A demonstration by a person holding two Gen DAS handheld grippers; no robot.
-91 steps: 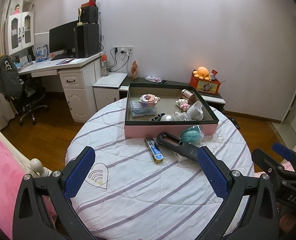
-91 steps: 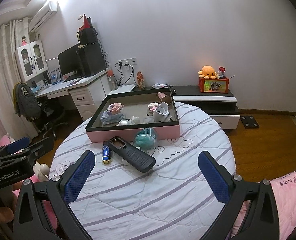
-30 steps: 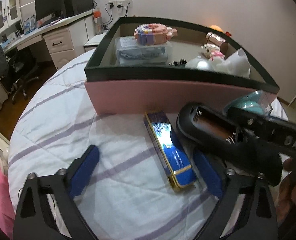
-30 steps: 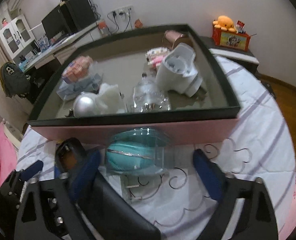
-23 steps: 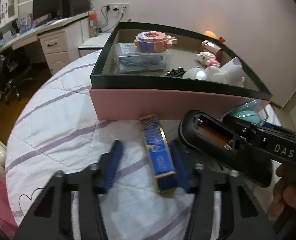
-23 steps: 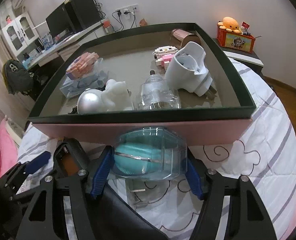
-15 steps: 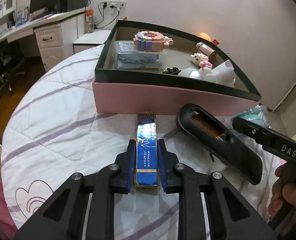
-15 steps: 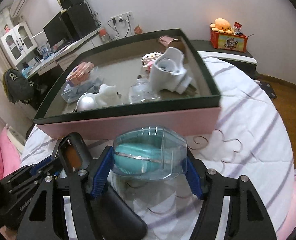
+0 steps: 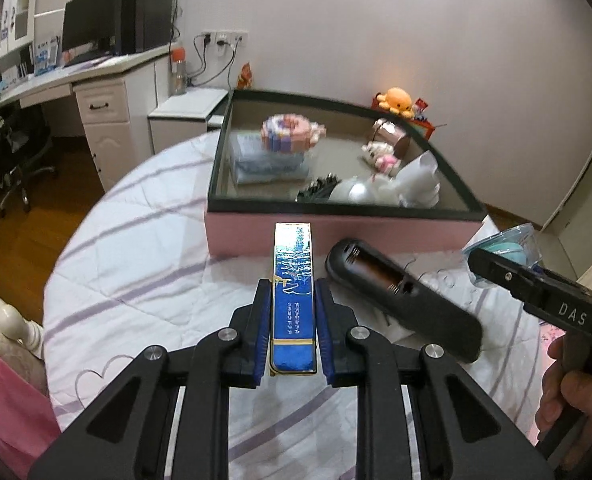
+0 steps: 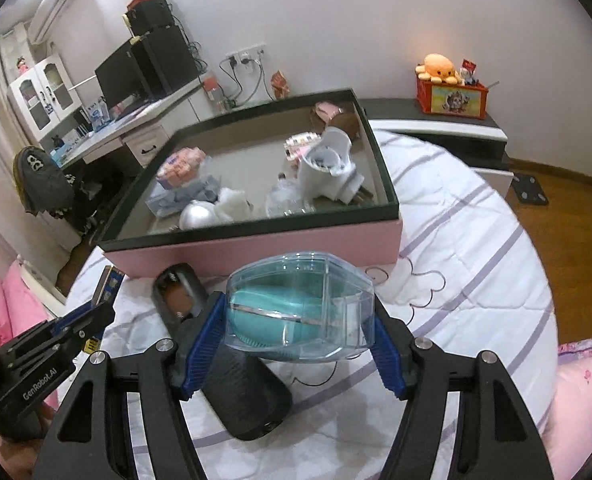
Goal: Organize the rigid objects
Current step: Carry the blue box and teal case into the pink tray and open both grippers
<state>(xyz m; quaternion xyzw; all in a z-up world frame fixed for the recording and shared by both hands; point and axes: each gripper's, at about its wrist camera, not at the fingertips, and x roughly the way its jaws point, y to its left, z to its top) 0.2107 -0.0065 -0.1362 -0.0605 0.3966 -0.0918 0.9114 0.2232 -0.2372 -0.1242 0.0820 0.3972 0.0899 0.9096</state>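
My left gripper is shut on a long blue and gold box and holds it above the quilted table, in front of the pink tray. My right gripper is shut on a clear plastic case with a teal item inside, lifted off the table. That case also shows in the left wrist view. A black remote with its battery bay open lies on the table between the grippers, partly under the case in the right wrist view.
The pink tray with a dark rim holds several small items, among them a white adapter and a silver ball. A desk with a monitor stands at the back left. A low cabinet stands behind the table.
Both grippers closed on their objects and lifted them: the left on the blue box, the right on the clear case. Both cameras have risen and pulled back from the tray.
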